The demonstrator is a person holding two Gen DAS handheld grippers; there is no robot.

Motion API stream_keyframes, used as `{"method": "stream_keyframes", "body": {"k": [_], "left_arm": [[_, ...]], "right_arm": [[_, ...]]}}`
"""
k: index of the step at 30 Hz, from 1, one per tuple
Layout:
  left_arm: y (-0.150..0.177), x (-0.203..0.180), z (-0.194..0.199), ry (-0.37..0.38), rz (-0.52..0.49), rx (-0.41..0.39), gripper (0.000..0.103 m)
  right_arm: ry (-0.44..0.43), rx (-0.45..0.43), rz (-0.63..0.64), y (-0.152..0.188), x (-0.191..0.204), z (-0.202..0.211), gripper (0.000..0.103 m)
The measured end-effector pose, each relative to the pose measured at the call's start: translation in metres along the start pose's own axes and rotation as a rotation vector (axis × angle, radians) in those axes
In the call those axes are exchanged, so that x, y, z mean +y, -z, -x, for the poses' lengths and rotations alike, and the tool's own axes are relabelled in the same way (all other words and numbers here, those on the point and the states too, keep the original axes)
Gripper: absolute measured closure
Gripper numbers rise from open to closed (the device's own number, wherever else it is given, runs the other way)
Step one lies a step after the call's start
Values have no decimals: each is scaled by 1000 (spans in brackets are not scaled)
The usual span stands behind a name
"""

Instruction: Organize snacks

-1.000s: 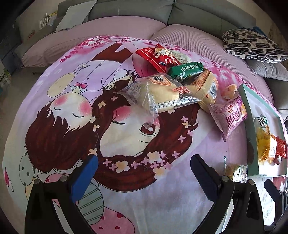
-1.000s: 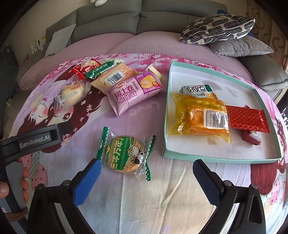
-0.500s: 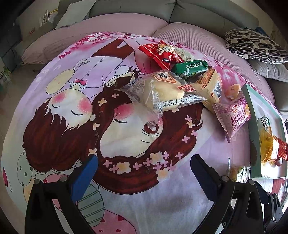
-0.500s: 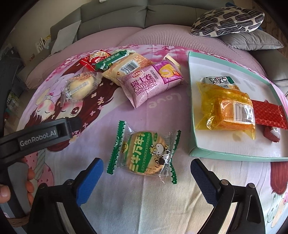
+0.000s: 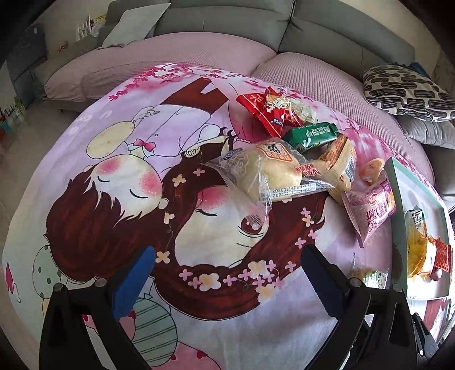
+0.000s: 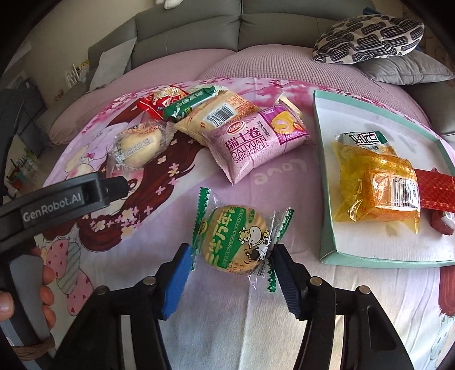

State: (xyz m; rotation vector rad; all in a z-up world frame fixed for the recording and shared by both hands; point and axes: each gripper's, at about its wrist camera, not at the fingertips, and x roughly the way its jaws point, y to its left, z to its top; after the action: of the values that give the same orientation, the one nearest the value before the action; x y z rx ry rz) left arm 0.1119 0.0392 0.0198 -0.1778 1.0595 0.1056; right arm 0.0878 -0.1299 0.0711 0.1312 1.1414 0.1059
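A green-wrapped round cake (image 6: 236,242) lies on the pink cartoon cloth, between the pads of my right gripper (image 6: 231,276). The jaws have narrowed around it and touch the wrapper ends; a firm grip is not clear. A teal-rimmed tray (image 6: 322,170) to the right holds a yellow packet (image 6: 375,190), a red packet (image 6: 438,190) and a white-green packet (image 6: 361,139). A heap of snacks lies beyond: a pink Swiss roll pack (image 6: 253,145), a clear-wrapped bun (image 5: 270,173), a red pack (image 5: 264,111) and a green bar (image 5: 311,135). My left gripper (image 5: 227,273) is open and empty over the cloth.
A grey sofa (image 5: 227,25) with a patterned pillow (image 5: 403,91) and grey cushion (image 6: 403,71) runs behind the cloth-covered ottoman. The left gripper body (image 6: 57,199) and the person's hand (image 6: 42,287) show at the left of the right wrist view.
My right gripper moved forward and down to the green-wrapped cake and its jaws closed in around it. My left gripper drifted slightly, staying open.
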Motion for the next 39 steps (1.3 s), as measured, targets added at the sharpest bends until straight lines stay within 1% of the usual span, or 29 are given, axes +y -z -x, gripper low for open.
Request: {"method": "stream_keyframes", "body": {"k": [8, 11, 14, 18, 22, 24, 27, 30, 34, 39], "left_arm": [[-7, 0, 3, 36, 32, -65, 1], [-11, 2, 6, 52, 59, -103, 1], [-15, 5, 11, 87, 82, -147, 1], [-20, 7, 13, 127, 103, -181, 1], [-26, 5, 12, 188, 99, -178, 1], [-30, 3, 12, 180, 96, -177, 1], [-34, -1, 14, 130, 72, -213, 1], [-40, 1, 12, 97, 87, -219, 1], [-48, 4, 0, 126, 126, -182, 1], [-58, -2, -13, 126, 131, -139, 1]], "right_arm": [[-10, -8, -6, -4, -4, -2, 44], [-14, -15, -10, -5, -5, -1, 45], [-18, -31, -15, -6, -6, 2, 47], [-28, -42, -14, -10, -7, 4, 50], [-29, -38, -14, -11, -7, 3, 52], [-30, -39, -16, -11, -8, 2, 53], [-26, -36, -11, -13, -7, 0, 53], [-24, -37, -6, -15, -6, -1, 53], [-25, -41, 0, -19, -6, -3, 53], [-31, -38, 8, -24, -8, -8, 53]]}}
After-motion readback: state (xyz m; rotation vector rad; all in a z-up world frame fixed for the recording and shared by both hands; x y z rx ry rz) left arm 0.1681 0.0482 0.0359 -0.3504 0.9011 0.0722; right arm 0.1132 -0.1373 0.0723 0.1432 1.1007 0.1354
